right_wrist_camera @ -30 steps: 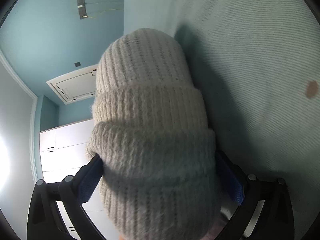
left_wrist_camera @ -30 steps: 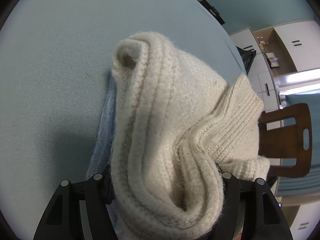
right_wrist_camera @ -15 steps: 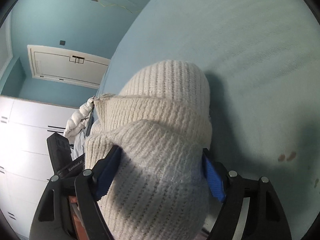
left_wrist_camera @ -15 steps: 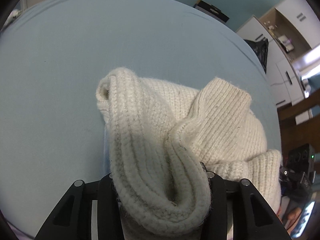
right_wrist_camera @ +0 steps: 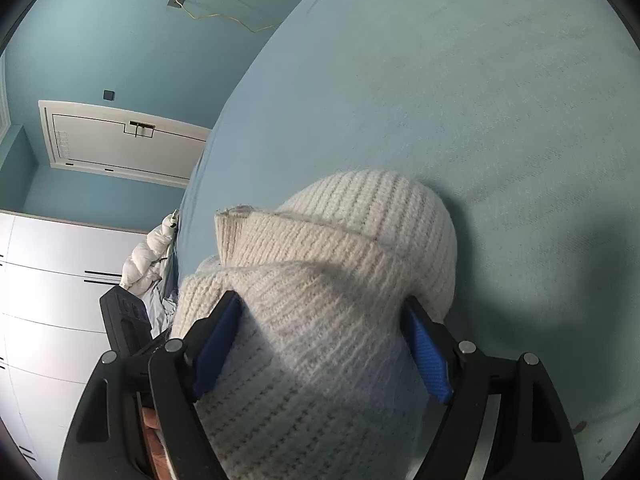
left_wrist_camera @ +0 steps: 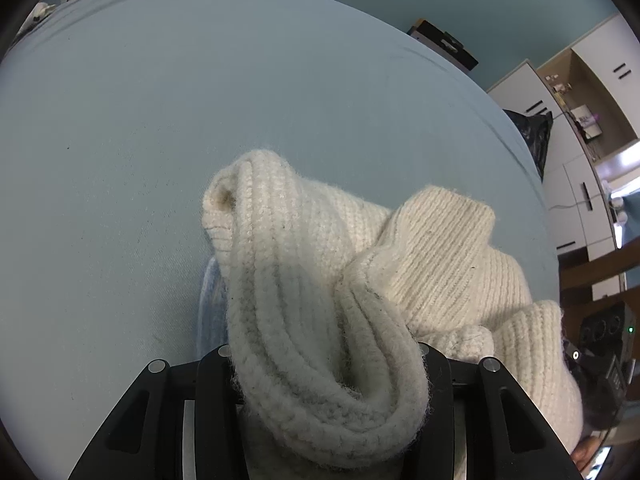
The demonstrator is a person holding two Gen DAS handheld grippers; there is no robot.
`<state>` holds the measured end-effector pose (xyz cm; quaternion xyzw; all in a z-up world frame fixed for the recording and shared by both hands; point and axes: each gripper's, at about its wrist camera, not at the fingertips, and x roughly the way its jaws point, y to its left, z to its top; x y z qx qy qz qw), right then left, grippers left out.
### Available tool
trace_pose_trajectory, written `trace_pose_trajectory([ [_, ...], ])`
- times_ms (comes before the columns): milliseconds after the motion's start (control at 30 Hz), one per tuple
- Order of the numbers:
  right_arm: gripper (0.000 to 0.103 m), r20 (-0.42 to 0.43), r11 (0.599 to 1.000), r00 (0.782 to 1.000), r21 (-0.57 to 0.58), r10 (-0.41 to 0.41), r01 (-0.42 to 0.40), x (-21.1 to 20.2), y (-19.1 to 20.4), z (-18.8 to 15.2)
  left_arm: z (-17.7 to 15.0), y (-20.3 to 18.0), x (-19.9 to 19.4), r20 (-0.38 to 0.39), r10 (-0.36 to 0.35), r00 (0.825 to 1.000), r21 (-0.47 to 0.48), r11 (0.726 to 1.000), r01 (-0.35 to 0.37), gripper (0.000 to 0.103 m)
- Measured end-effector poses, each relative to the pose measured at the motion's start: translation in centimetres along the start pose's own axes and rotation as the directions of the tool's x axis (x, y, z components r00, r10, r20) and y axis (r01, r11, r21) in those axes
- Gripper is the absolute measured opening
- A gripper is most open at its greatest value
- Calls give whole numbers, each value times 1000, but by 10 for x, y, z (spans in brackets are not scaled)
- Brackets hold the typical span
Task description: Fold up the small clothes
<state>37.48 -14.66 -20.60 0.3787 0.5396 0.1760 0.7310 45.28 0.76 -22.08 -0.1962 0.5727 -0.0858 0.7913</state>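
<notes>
Cream knit hat (left_wrist_camera: 320, 300) bunched between my left gripper (left_wrist_camera: 324, 364) jaws, clamped tight, my right gripper (right_wrist_camera: 320, 344) pinching its ribbed cuff, over the blue bed sheet (left_wrist_camera: 160, 120).

Soft dim light, sharp, fisheye-warped edges

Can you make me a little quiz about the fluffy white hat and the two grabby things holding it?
1. True or false: the left tool is closed on the hat.
2. What colour are the pads on the right tool: A red, B blue, C yellow?
3. Fill in: the hat sits over a light blue ____.

Key
1. True; knit fabric is bunched between its fingers.
2. B, blue.
3. Sheet; a smooth pale blue cloth surface fills the space behind the hat in both views.
</notes>
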Motion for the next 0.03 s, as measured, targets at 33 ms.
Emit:
trace_pose_trajectory([
  [33, 80, 5, 1000, 1000, -5, 9, -9, -4, -1, -3, -5, -1, -1, -2, -3, 1000, 5, 1000, 3, 43],
])
